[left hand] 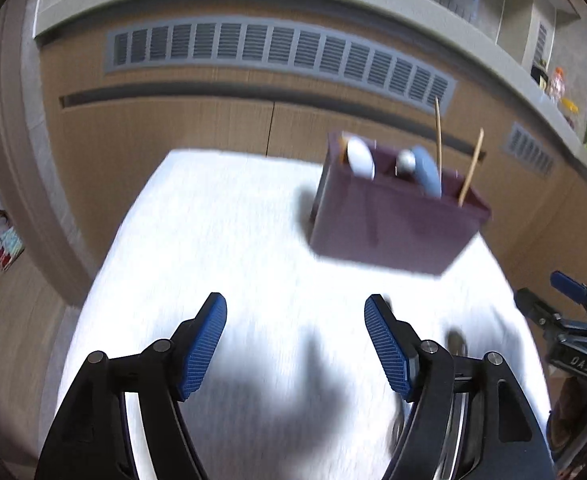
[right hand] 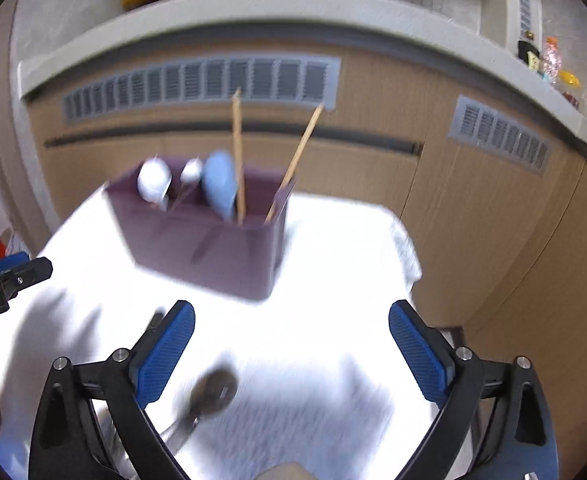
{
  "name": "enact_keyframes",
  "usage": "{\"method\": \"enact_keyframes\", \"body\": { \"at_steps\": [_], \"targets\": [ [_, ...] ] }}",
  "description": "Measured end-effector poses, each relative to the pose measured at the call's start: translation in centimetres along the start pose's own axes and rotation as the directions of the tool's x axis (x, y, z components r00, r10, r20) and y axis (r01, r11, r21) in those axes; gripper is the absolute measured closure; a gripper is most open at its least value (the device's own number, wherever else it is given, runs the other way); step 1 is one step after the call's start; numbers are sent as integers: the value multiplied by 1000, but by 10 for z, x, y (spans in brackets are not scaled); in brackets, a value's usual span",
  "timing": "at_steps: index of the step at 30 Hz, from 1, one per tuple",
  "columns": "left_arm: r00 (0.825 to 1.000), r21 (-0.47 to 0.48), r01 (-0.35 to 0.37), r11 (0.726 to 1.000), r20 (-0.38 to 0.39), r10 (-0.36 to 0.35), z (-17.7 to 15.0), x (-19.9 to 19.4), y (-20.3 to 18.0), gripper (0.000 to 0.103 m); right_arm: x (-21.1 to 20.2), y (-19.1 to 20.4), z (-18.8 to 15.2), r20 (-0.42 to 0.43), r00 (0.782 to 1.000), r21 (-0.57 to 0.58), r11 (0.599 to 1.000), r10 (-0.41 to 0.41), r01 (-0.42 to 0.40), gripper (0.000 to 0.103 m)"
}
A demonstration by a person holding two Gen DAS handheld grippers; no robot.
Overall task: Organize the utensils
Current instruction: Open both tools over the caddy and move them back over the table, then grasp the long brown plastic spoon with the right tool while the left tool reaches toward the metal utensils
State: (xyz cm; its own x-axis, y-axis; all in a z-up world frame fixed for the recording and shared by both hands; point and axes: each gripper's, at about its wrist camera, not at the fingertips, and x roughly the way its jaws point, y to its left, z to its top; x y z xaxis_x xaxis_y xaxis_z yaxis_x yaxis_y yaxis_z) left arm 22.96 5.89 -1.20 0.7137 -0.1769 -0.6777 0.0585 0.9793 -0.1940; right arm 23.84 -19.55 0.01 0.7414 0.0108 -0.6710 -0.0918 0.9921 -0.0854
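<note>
The only writing that can be read sits on the gripper bodies: in the left wrist view the right gripper (left hand: 573,320), at the far right edge, carries a dark plate with the letters "DAS", and in the right wrist view the left gripper (right hand: 9,280), at the far left edge, shows "bot.AI" on its black housing, the start cut off. A poster on the wall above the counter has print too blurred to make out. The left gripper (left hand: 295,344) has its blue-padded fingers spread wide with nothing between them, and the right gripper (right hand: 291,352) is likewise wide and empty. The purple utensil holder (left hand: 393,220) stands ahead of the left tongs and to their right; from the right tongs the holder (right hand: 209,240) lies ahead and a little to their left. It holds a white spoon (right hand: 154,184), a small metal spoon (right hand: 191,172), a light blue spoon (right hand: 219,184) and two wooden chopsticks (right hand: 238,160). A blurred metal spoon (right hand: 211,396) lies on the table just inside the right tongs' left finger. The white table (left hand: 213,240) is brightly lit, with dark shadows under the tongs. Behind it runs a wooden cabinet front (left hand: 173,132) with grey vent grilles (left hand: 277,52) under a pale counter ledge (right hand: 253,4).
</note>
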Motion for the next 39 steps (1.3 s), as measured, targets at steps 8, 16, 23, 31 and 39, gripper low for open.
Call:
{"method": "enact_keyframes", "body": {
  "at_steps": [8, 16, 23, 31, 39],
  "targets": [
    [996, 34, 21, 999, -89, -18, -45, -10, -4, 28, 17, 43, -53, -156, 985, -83, 992, 76, -90, 7],
    [989, 73, 60, 996, -140, -49, -56, -1, -22, 28, 23, 33, -65, -182, 983, -124, 992, -28, 5, 7],
    [980, 112, 105, 988, -183, -83, -59, 5, -39, 28, 21, -21, -75, -241, 967, -26, 997, -81, 77, 7],
    [991, 101, 18, 995, -136, -4, -52, -4, -26, 28, 29, -11, -52, -269, 951, 209, 973, 154, -99, 49],
    [991, 72, 25, 997, -135, -15, -53, -10, -13, 26, 54, 42, -32, -277, 955, 130, 989, 110, -76, 63]
  ]
}}
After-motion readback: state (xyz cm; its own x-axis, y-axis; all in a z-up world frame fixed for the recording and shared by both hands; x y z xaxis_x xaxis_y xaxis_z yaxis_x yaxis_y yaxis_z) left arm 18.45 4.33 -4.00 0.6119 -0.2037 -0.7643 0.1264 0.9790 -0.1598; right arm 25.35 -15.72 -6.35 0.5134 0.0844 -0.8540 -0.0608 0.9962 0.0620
